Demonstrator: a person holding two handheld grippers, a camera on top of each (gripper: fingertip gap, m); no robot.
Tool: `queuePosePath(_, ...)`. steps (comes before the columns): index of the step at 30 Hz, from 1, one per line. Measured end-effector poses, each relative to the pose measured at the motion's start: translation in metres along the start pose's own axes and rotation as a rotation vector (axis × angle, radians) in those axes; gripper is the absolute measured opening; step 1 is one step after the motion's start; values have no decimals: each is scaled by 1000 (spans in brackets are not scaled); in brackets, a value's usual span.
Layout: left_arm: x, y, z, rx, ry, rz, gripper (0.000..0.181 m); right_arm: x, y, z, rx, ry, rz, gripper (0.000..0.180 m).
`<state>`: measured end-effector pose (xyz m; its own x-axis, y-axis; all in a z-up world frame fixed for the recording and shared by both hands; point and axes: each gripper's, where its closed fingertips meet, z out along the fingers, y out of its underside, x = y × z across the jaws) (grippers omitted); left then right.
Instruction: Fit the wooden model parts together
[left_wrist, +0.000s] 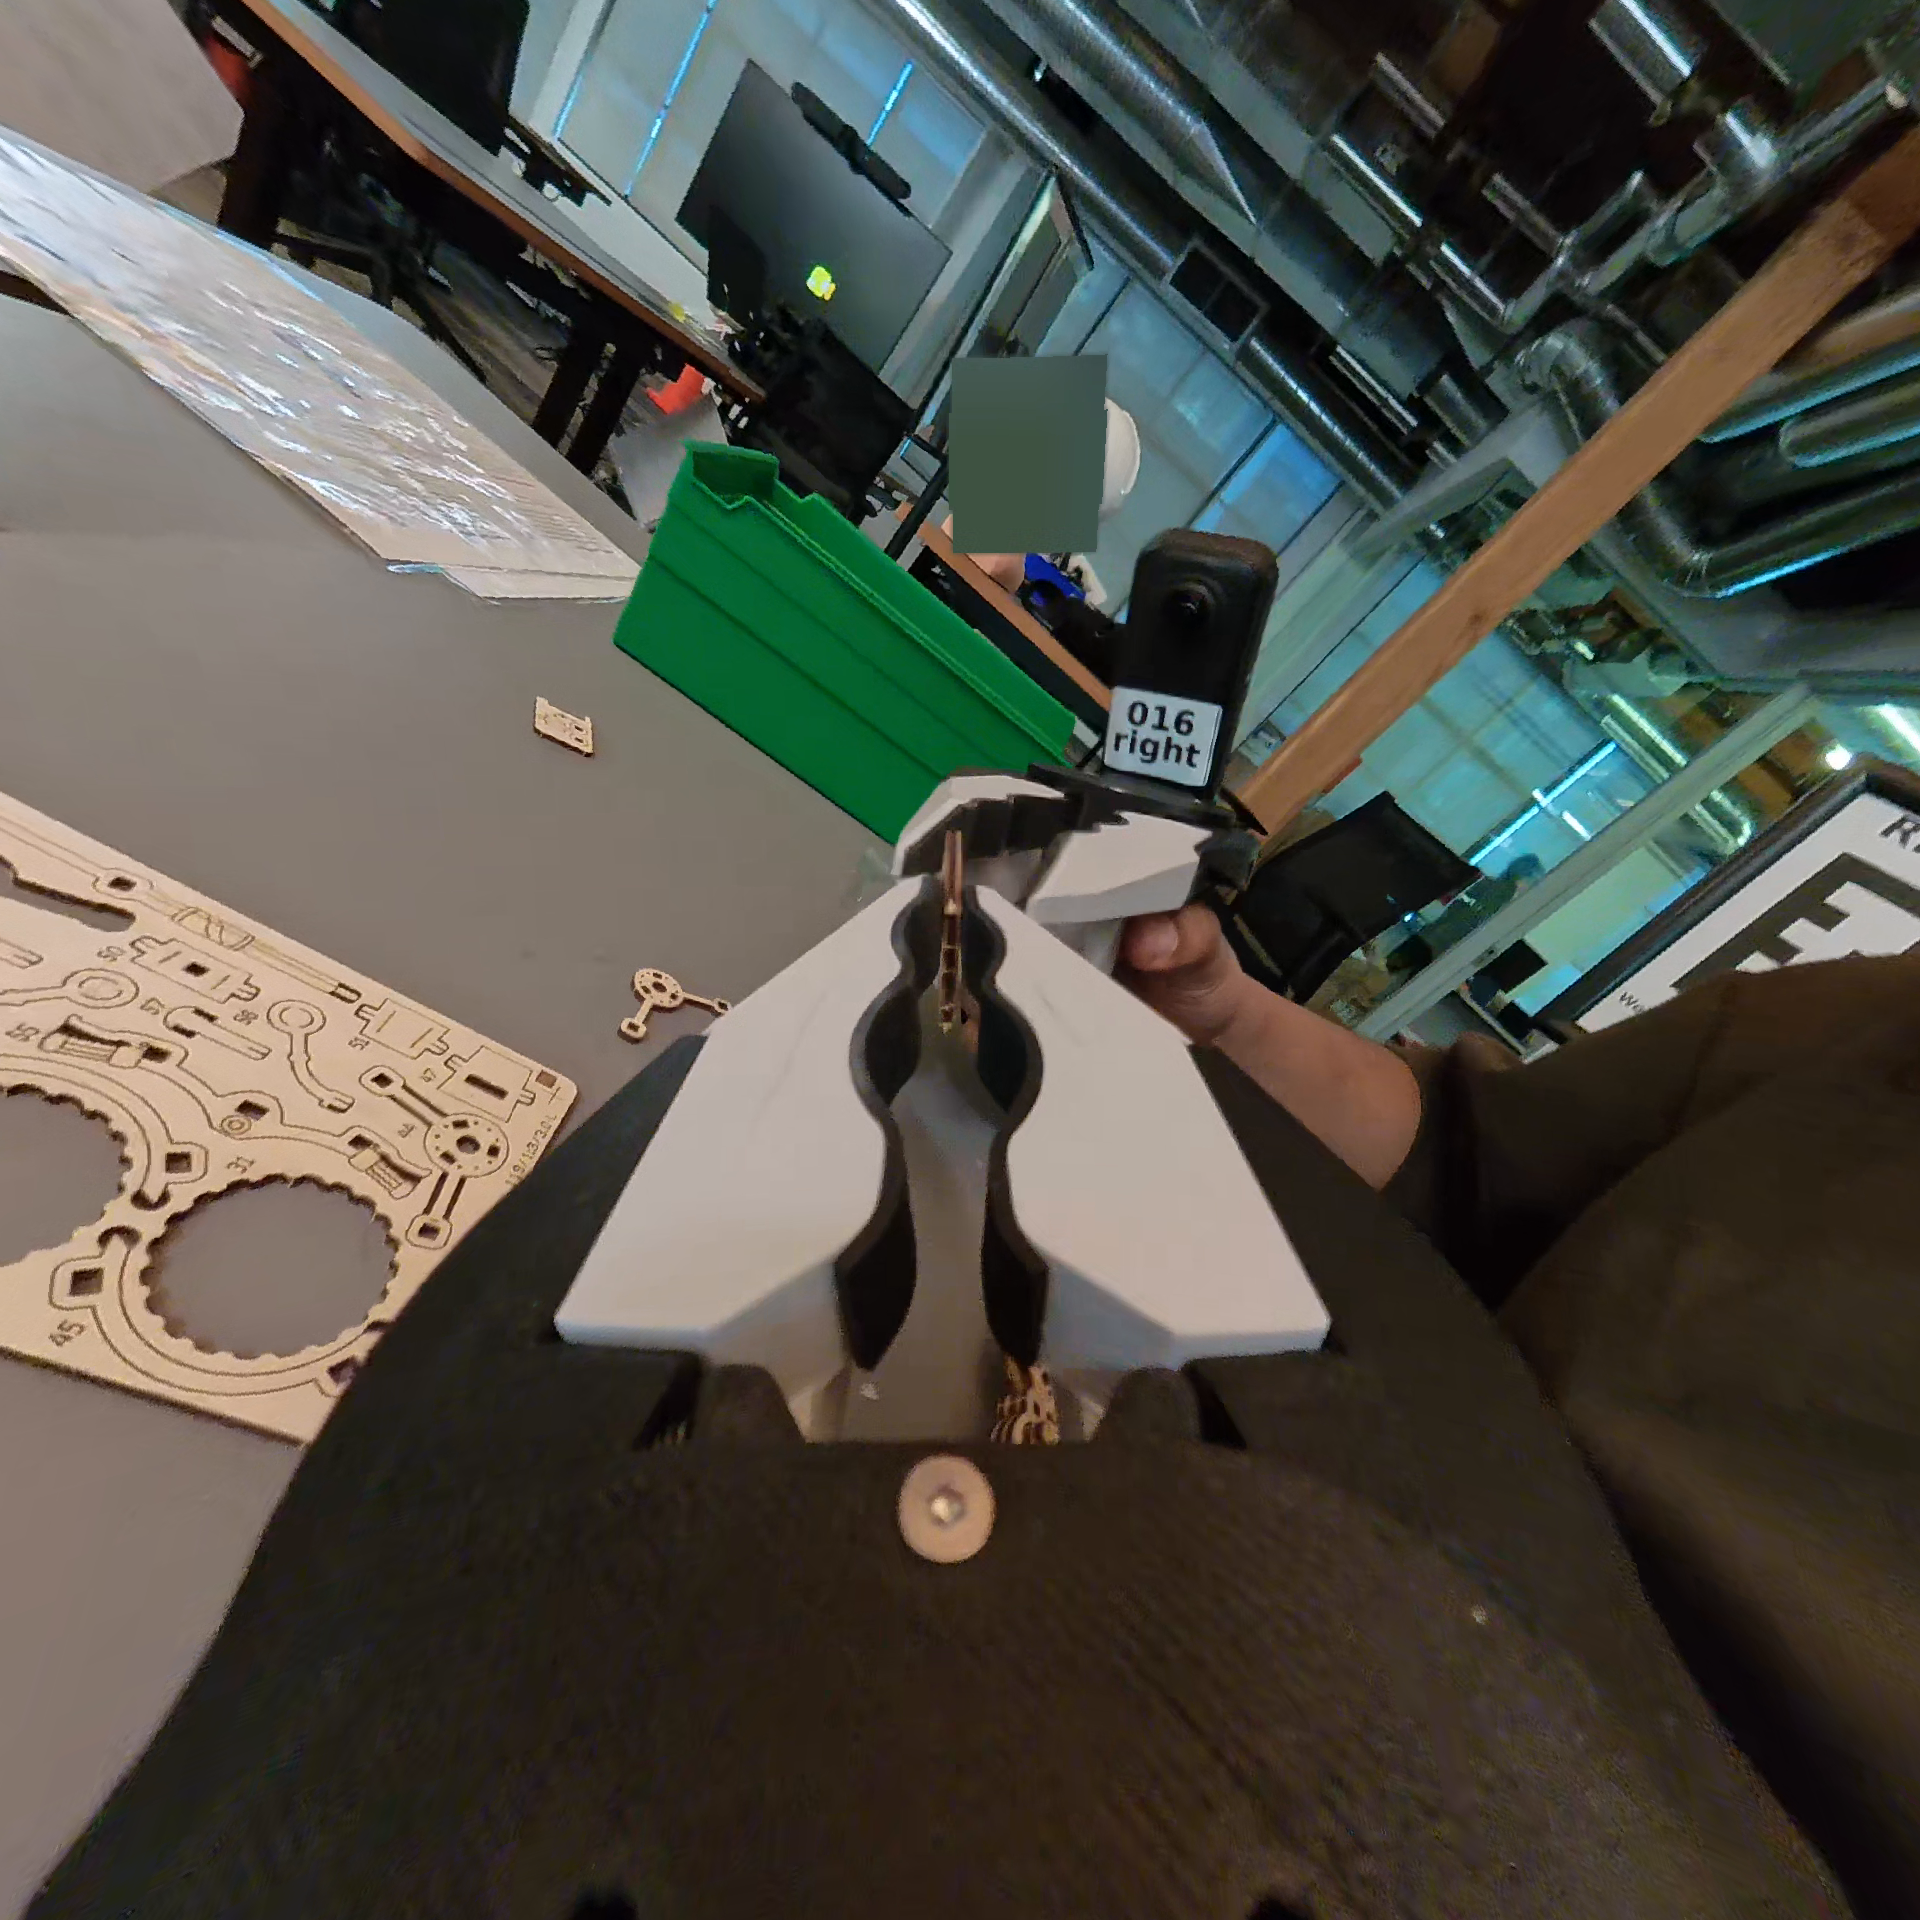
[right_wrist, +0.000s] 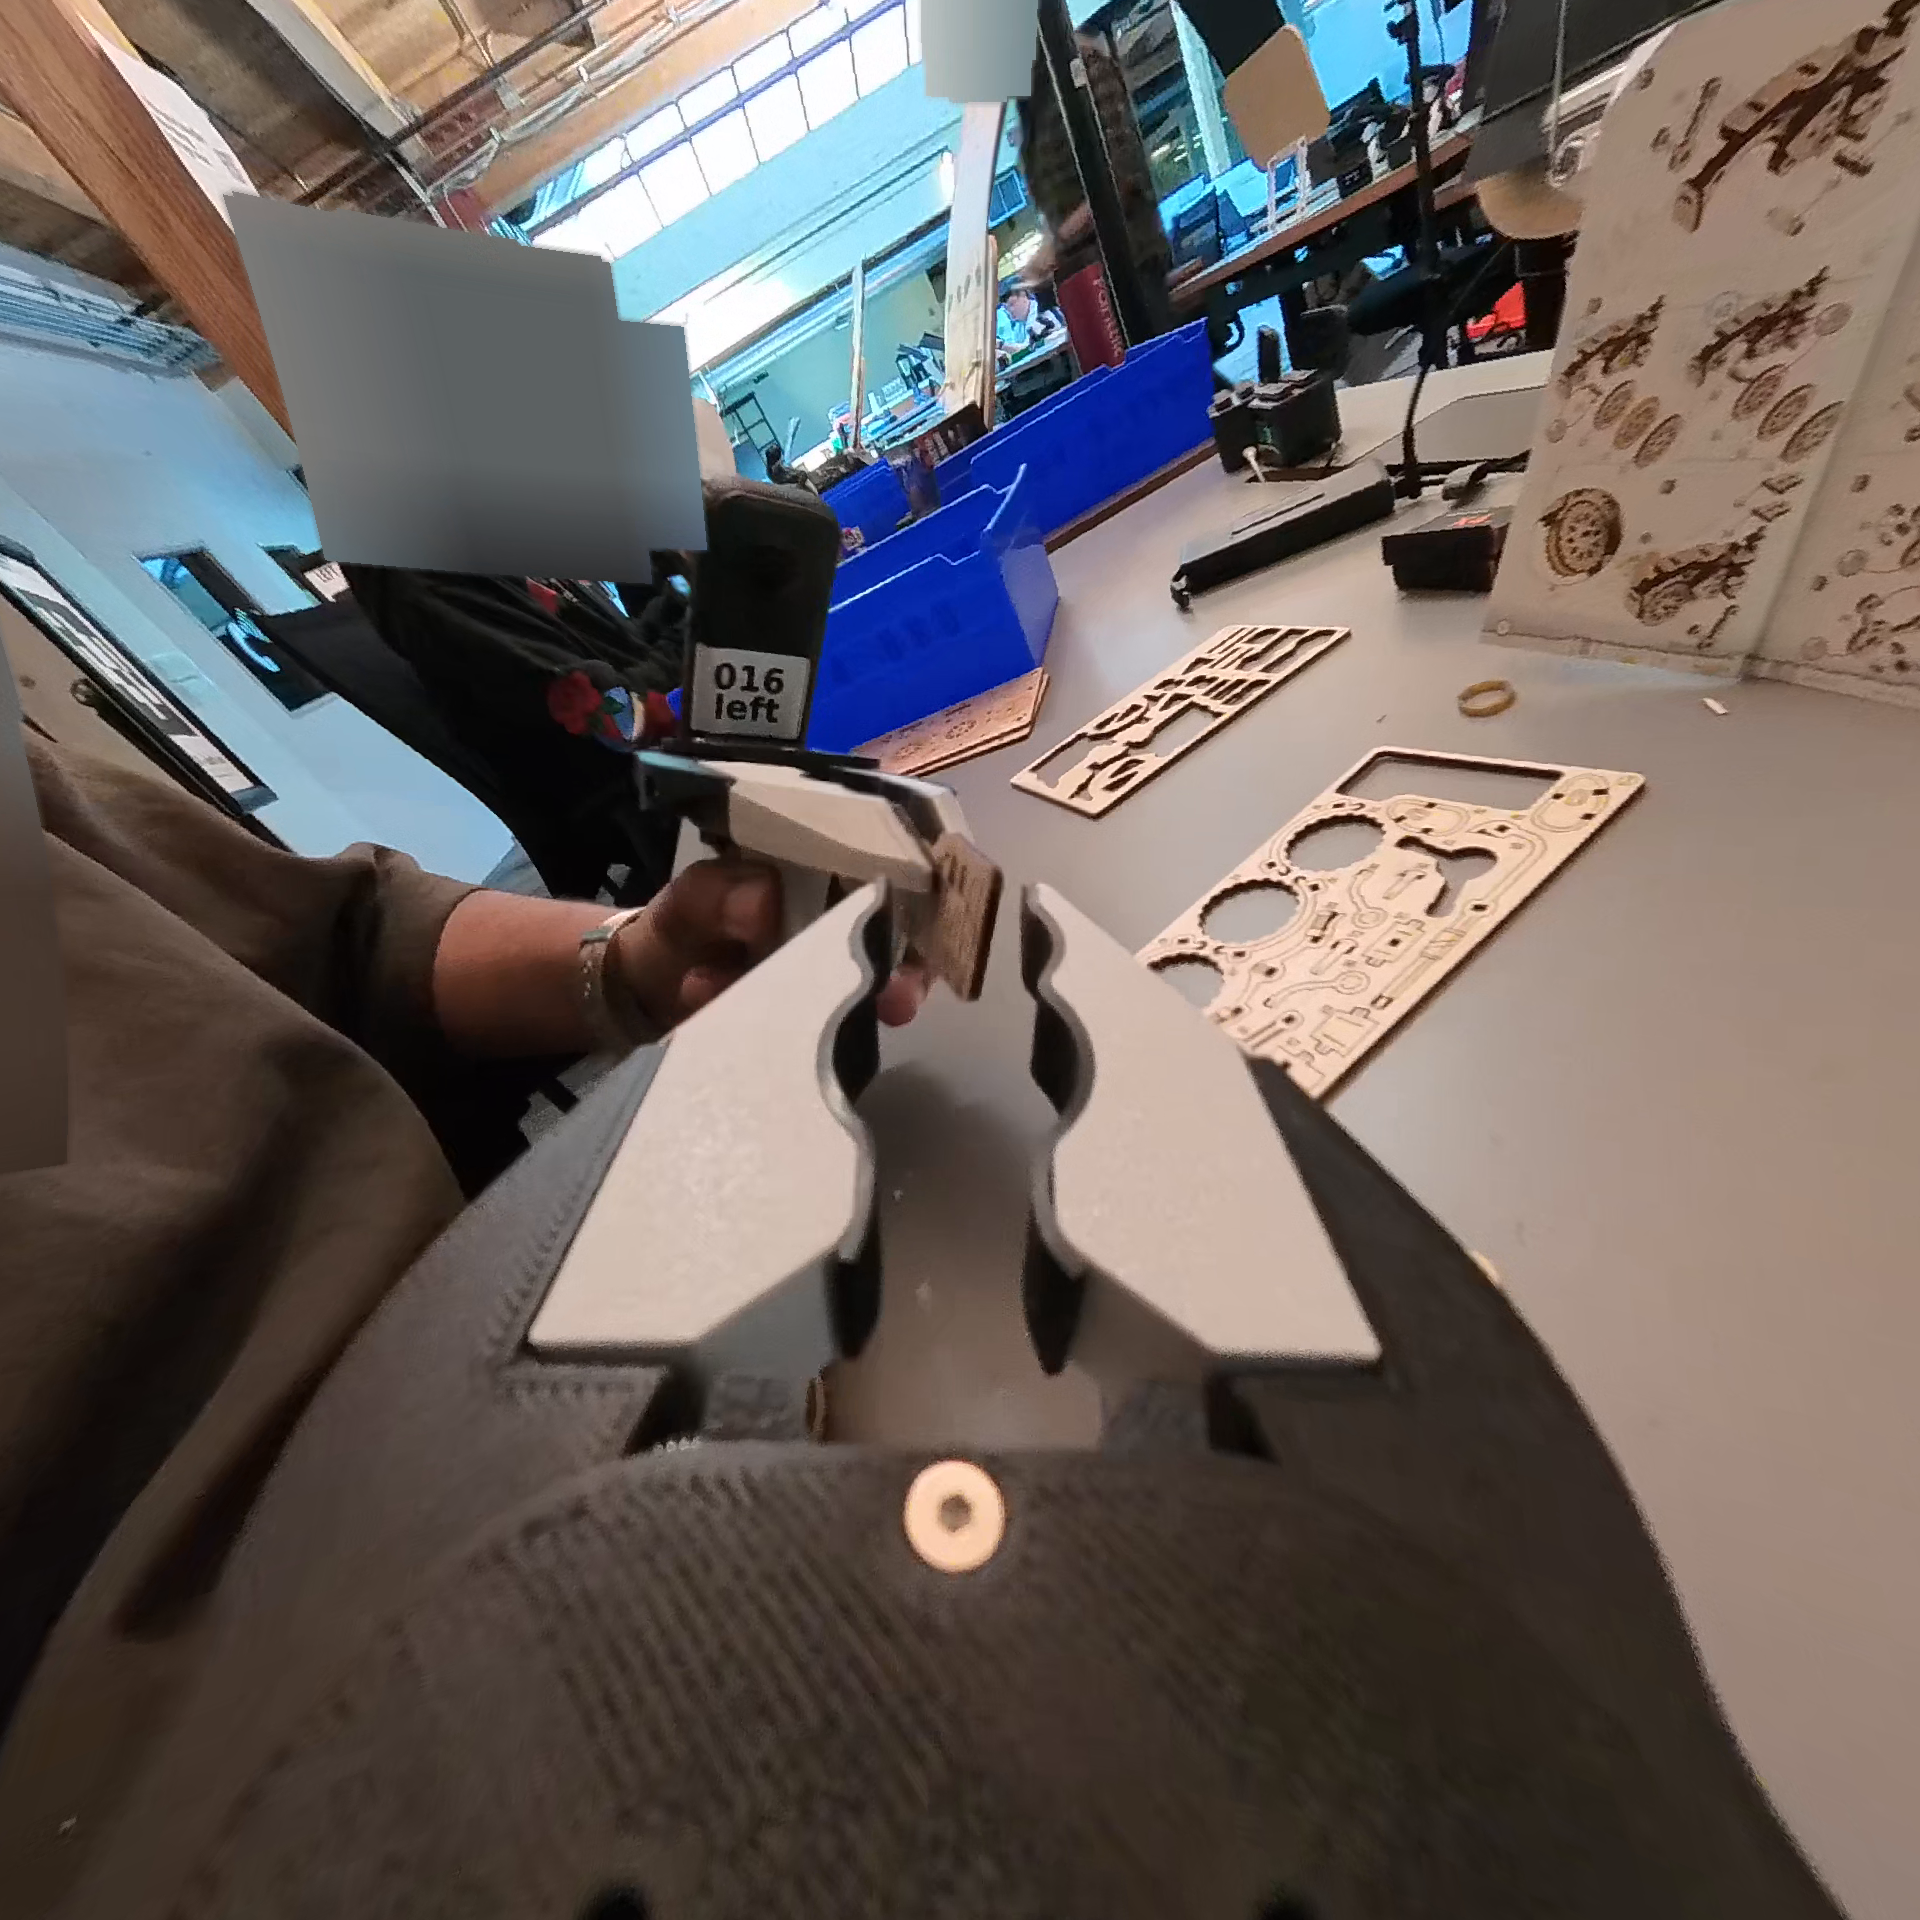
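My left gripper is shut on a small flat wooden part, seen edge-on between its fingertips and held above the grey table. In the right wrist view the same part shows its flat face at the tip of the left gripper. My right gripper is open, with its fingertips on either side of that part and a visible gap to each. In the left wrist view the right gripper meets the part's far end.
A wooden sheet with punched-out holes lies on the table, with a second sheet behind. Two loose wooden pieces lie nearby. A green bin, blue bins and an instruction sheet stand around. The tips of both grippers are at nearly the same place.
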<state>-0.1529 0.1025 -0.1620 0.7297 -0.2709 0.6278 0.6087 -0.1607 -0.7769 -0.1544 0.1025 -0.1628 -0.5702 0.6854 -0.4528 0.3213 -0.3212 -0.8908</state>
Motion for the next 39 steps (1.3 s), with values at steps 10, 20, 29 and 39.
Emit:
queuePosePath(10, 1, 13, 6, -57, 17, -5, 0, 7, 7, -10, 2, 20, 18, 10)
queuePosePath(20, 1, 14, 7, -75, -2, 29, 0, 4, 10, -7, -7, -20, 59, 6)
queuePosePath(29, -2, 17, 8, -106, -68, 165, 0, 7, 12, -7, -10, -10, 68, 7)
queuePosePath(39, -2, 18, 9, -116, -161, 285, 1, 8, 11, -7, -24, 30, 9, 7)
